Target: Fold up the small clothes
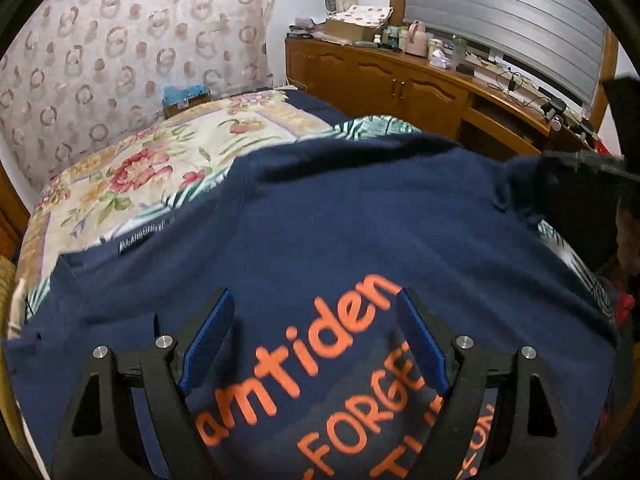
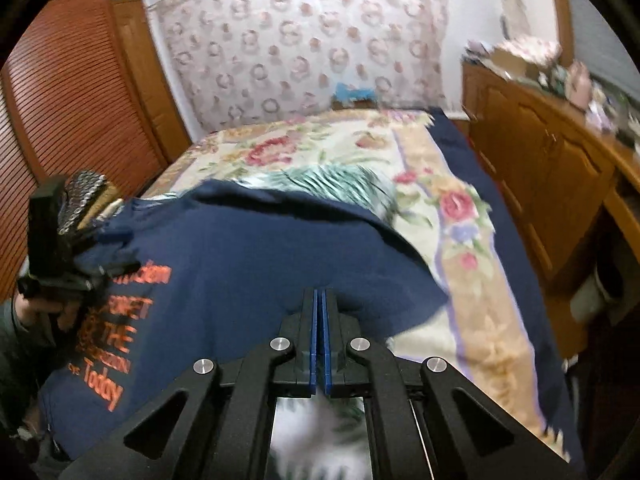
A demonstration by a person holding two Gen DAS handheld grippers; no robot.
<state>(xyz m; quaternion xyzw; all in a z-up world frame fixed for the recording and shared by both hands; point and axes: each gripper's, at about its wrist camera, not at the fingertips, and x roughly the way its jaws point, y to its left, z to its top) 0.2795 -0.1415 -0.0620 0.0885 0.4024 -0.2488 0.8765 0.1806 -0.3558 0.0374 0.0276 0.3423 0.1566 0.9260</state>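
Note:
A navy T-shirt (image 1: 360, 224) with orange lettering lies spread on the bed, and also shows in the right wrist view (image 2: 248, 256). My left gripper (image 1: 316, 300) is open, its blue-padded fingers (image 1: 214, 332) straddling the orange print just above the cloth. It also shows at the left of the right wrist view (image 2: 80, 264), over the shirt's printed part. My right gripper (image 2: 320, 292) is shut with its pads together at the shirt's right edge; whether cloth is pinched between them is hidden. In the left wrist view it appears as a dark shape (image 1: 580, 164) at the shirt's far right corner.
The bed has a floral cover (image 1: 160, 160) with a palm-leaf patterned cloth (image 2: 332, 180) under the shirt. A wooden cabinet (image 1: 380, 84) with clutter on top runs along the right. A louvred wooden door (image 2: 72, 100) stands left. A patterned curtain (image 2: 300, 40) hangs behind.

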